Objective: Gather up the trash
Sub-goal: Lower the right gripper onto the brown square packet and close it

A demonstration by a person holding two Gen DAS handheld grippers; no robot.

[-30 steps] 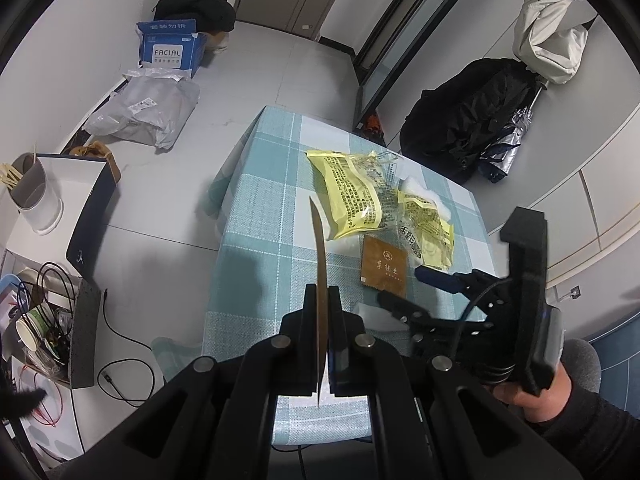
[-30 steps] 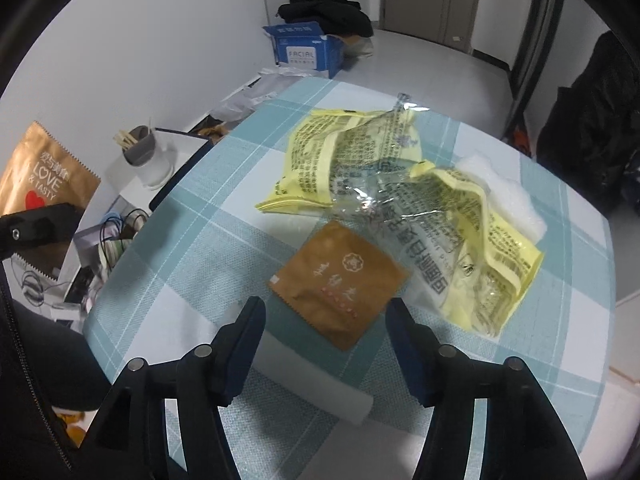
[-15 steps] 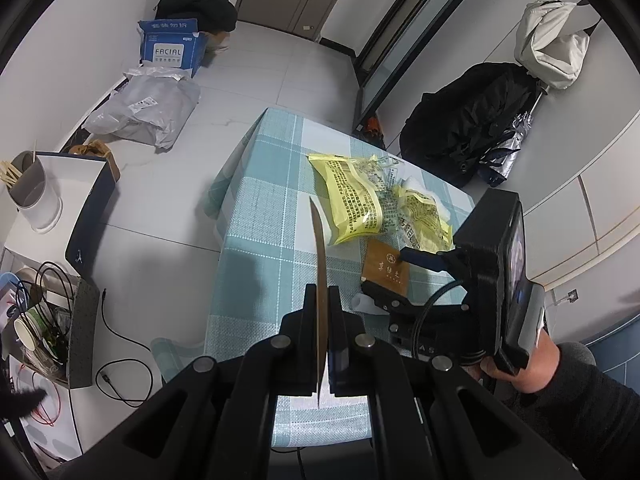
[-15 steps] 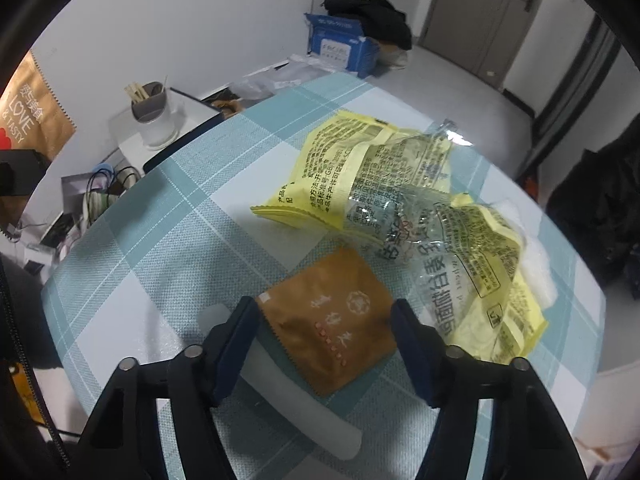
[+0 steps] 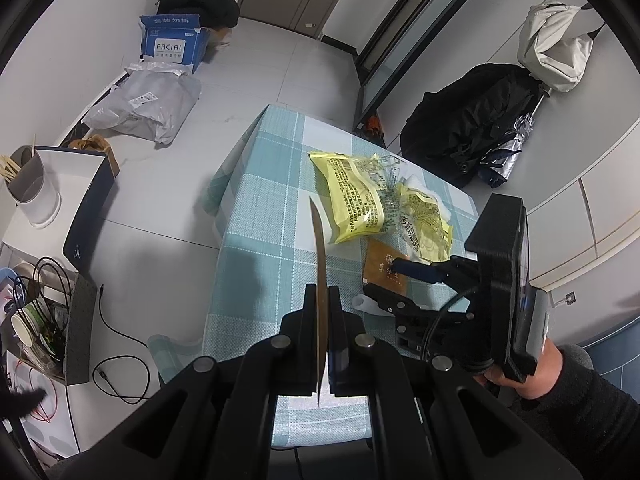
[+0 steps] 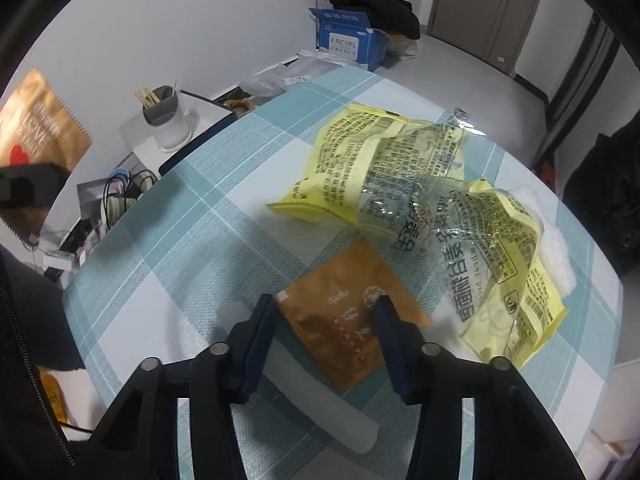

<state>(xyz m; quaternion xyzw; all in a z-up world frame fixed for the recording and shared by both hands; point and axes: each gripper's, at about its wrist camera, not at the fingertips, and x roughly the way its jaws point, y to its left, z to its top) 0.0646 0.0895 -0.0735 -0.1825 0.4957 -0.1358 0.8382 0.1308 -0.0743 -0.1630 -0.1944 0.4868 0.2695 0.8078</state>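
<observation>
A: What have we got in the left hand-held gripper [image 5: 322, 300]?

B: Its fingers are pressed together on a flat brown packet [image 5: 319, 264], seen edge-on, standing up from the jaws toward twelve o'clock, above the near edge of the table [image 5: 260, 216].

A: And the right hand-held gripper [image 6: 326, 312]?

B: We have it spread wide, with nothing clamped. Its two blue fingers [image 6: 260, 332] straddle the near end of the brown sachet [image 6: 352, 316], which lies flat on the checked cloth. We cannot tell whether the fingertips touch the cloth.

A: Where is the other trash?

B: From the right wrist view, the yellow wrapper [image 6: 360, 160] lies at about one o'clock from the sachet, with a second crumpled yellow wrapper [image 6: 508, 272] at two o'clock, overlapping it. A white roll [image 6: 320, 404] lies at six o'clock, partly under the sachet's near edge. White padding [image 6: 556, 248] peeks out beyond the crumpled wrapper.
</observation>
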